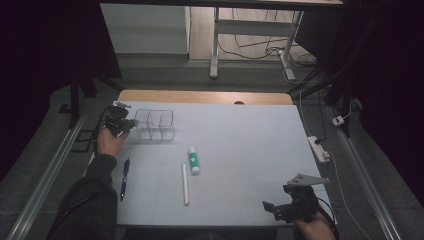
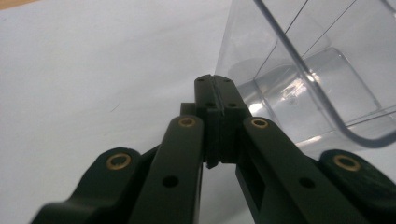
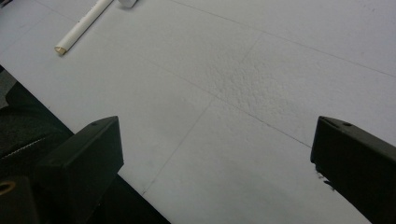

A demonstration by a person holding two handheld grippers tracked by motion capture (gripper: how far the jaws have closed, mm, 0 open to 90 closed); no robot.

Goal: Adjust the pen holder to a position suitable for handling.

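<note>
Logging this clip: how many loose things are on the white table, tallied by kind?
Clear organizer: 1
Dark blue pen: 1
White stick: 1
Green and white glue tube: 1
Total: 4

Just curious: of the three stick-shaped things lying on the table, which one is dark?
The pen, dark blue, lying nearest the person's left sleeve. The long stick is white; the glue stick is white and green.
</note>
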